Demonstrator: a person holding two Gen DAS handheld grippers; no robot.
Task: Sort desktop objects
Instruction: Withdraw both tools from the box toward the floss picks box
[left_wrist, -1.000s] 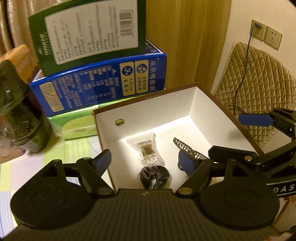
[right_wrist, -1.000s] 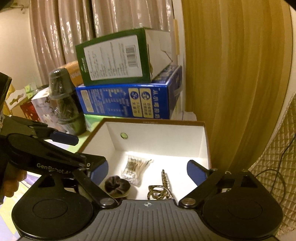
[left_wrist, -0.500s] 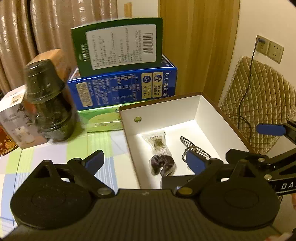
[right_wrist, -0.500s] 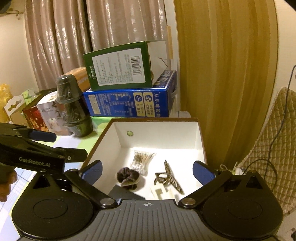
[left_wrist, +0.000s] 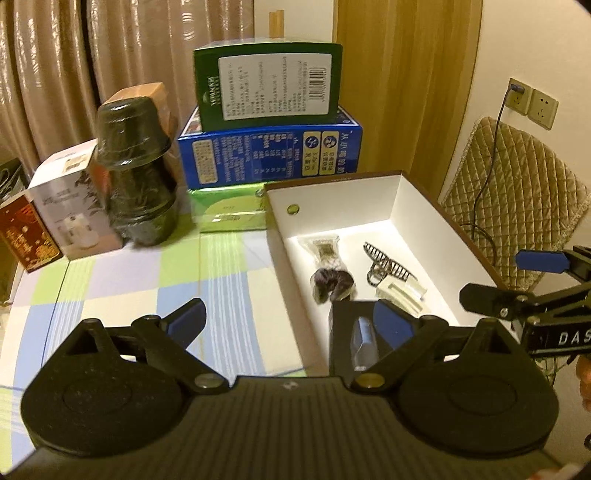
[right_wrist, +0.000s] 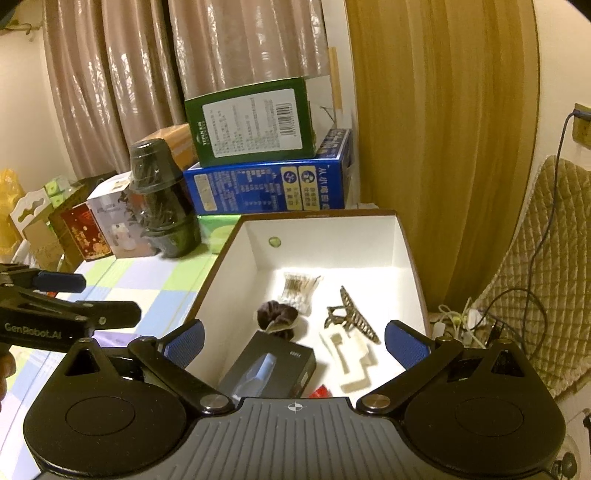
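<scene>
A white box with a brown rim (left_wrist: 369, 206) (right_wrist: 332, 236) stands on the checked tablecloth. In it lie a bag of cotton swabs (right_wrist: 299, 288), a dark scrunchie (right_wrist: 277, 317), a hair claw clip (right_wrist: 354, 317), a white plastic piece (right_wrist: 349, 354) and a small black windowed carton (left_wrist: 351, 332) (right_wrist: 273, 369). My left gripper (left_wrist: 288, 319) hovers over the box's near left edge, its jaws opening, nothing between them. Held back over the near end of the box, my right gripper (right_wrist: 295, 341) is wide open and empty.
Behind the white box, a green carton (left_wrist: 269, 85) sits on a blue carton (left_wrist: 269, 155), with a flat green box (left_wrist: 229, 210) in front. A dark wrapped jar (left_wrist: 136, 173) and small cartons (left_wrist: 66, 206) stand at the left. A quilted cushion (left_wrist: 517, 192) and cable are at the right.
Both grippers have drawn back and risen from the white box, so more of the table shows. The left jaws have widened. The black carton has come into view at the box's near end.
</scene>
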